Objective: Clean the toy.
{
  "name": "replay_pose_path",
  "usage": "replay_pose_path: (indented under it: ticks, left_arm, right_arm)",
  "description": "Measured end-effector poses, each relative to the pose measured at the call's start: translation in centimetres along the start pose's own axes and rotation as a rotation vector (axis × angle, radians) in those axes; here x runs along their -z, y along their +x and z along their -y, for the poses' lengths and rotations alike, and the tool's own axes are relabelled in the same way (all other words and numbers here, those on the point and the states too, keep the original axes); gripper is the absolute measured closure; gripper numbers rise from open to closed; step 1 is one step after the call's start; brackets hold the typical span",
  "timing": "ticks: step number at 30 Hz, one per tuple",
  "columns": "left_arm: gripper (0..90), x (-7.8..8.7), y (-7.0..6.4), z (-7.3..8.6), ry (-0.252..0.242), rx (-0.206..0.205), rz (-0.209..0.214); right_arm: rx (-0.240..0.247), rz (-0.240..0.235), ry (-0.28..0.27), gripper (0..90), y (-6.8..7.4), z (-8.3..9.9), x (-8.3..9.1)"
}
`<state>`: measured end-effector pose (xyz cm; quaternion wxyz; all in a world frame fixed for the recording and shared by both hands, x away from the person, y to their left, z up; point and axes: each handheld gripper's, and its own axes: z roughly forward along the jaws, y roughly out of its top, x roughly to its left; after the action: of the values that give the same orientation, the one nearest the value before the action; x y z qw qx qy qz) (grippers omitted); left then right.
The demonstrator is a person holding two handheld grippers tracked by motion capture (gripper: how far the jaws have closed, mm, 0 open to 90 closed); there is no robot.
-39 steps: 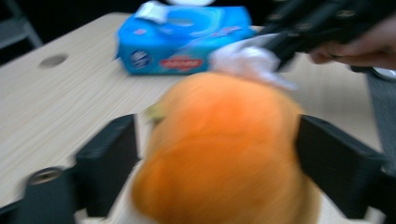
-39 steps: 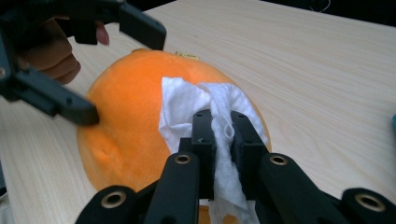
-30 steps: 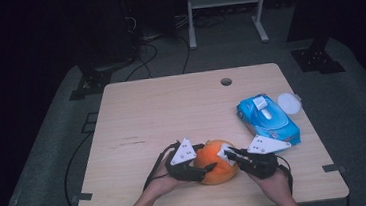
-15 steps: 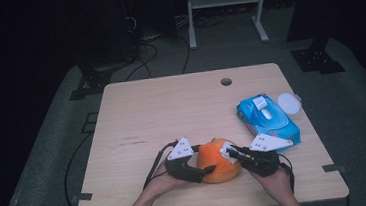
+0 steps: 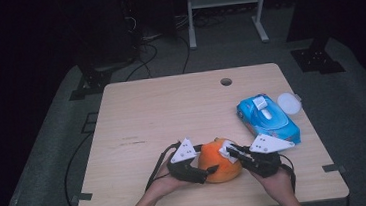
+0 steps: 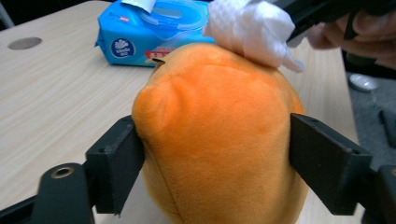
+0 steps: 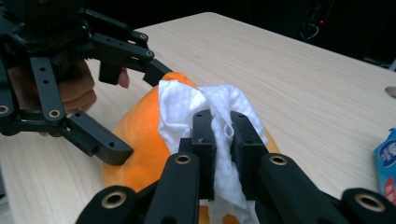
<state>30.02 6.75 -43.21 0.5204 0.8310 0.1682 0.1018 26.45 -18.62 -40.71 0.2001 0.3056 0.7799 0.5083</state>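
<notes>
Wiping the orange plush toy [image 6: 219,135] with a white wipe [image 7: 219,121]
Left gripper [image 6: 217,154] clamps the toy's sides — right gripper [image 7: 223,135], pinching the wipe, should press lightly, stroking away from those jaws

In the left gripper view the round orange plush toy [image 6: 219,135] is cut off at the bottom edge, and the blue wet-wipe pack [image 6: 140,32] behind it is partly hidden.
</notes>
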Motion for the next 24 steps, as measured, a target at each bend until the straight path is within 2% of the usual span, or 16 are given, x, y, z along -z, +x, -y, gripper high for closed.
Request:
replay_pose_path:
  ticks: [3,5,6,8,10,13,15,18,19,20,21,23,24]
  left_arm:
    - [25.9,-0.1,-0.8,-0.3,-0.001,-0.057,-0.017]
    - [27.9,-0.1,-1.3,-0.4,0.01,-0.109,-0.025]
    - [29.1,0.0,-1.4,-0.4,0.013,-0.12,-0.033]
    - [31.3,0.1,-1.4,-0.3,0.011,-0.13,-0.035]
    - [32.0,0.1,-1.6,-0.1,0.008,-0.14,-0.033]
    - [30.5,0.1,-1.5,-0.2,0.006,-0.123,-0.021]
    - [22.1,0.0,-1.2,-0.3,0.003,-0.09,-0.003]
    - [11.9,-0.1,-0.9,-0.4,-0.018,-0.011,0.017]
    - [12.3,-0.1,-0.9,-0.3,-0.016,0.001,0.029]
    - [15.9,-0.2,-1.0,-0.3,-0.007,-0.01,0.027]
    - [20.9,-0.1,-1.3,-0.2,0.001,-0.041,0.017]
    - [28.6,0.0,-1.5,-0.1,-0.002,-0.058,0.007]
    - [31.3,0.1,-1.7,-0.1,0.002,-0.084,-0.002]
  right_arm:
    - [0.03,-0.041,-0.019,81.2,1.2,-0.5,-0.3]
    - [0.065,-0.077,-0.022,81.2,2.3,-0.8,-0.6]
    - [0.076,-0.082,-0.021,81.1,2.5,-1.0,-0.7]
    - [0.083,-0.063,-0.012,81.1,2.4,-1.2,-0.6]
    - [0.053,-0.031,-0.012,81.1,1.4,-1.1,-0.3]
    - [0.004,0.014,0.011,81.2,-0.4,-0.3,0.1]
    - [-0.03,0.0,0.019,81.3,-1.0,0.3,0.2]
    - [0.003,-0.028,0.028,81.4,-0.2,0.1,0.2]
    - [0.011,-0.043,0.027,81.4,0.2,0.0,0.1]
    - [0.021,-0.056,0.027,81.4,0.7,-0.1,0.0]
    - [0.03,-0.063,0.028,81.3,1.0,-0.2,-0.1]
    - [0.068,-0.053,0.032,81.3,1.9,-0.6,-0.2]
    - [0.075,-0.048,0.032,81.4,2.0,-0.8,-0.2]
